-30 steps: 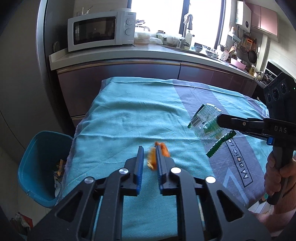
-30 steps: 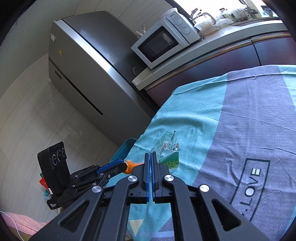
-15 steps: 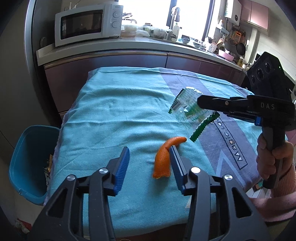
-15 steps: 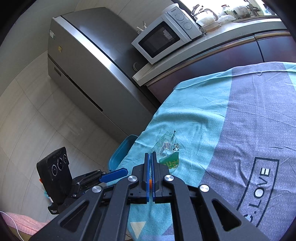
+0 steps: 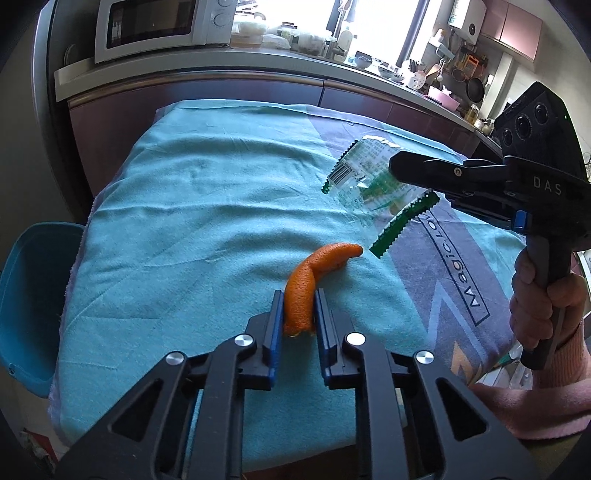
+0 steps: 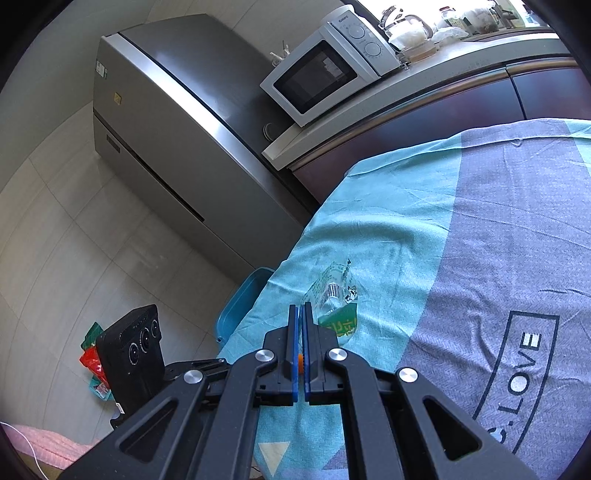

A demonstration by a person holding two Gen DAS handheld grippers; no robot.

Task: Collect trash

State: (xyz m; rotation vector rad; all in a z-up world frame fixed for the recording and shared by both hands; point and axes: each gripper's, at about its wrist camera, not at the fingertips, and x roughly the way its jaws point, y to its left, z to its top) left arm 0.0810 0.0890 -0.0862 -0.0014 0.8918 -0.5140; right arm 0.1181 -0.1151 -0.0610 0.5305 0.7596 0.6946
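Note:
A curled orange peel (image 5: 317, 269) lies on the teal cloth (image 5: 184, 221). My left gripper (image 5: 298, 295) has the peel's near end between its blue pads; the jaws are closing and both pads touch it. A clear plastic wrapper (image 5: 354, 173) with green serrated edges and a barcode hangs at the tip of my right gripper (image 5: 393, 166), which is shut on its edge. In the right wrist view the wrapper (image 6: 334, 295) sticks out just past the right gripper (image 6: 301, 308). A hand (image 5: 535, 295) holds that gripper's handle.
A blue bin (image 5: 26, 295) stands on the floor at the table's left edge, also seen as the bin (image 6: 240, 306) from the right wrist. A dark cabinet with a microwave (image 5: 159, 26) lies behind the table, and a grey fridge (image 6: 155, 129) beside it.
The left gripper let the peel drop onto the cloth, opened wide, sank lower and tipped down, then closed on the peel's near end. The right gripper kept still with the wrapper.

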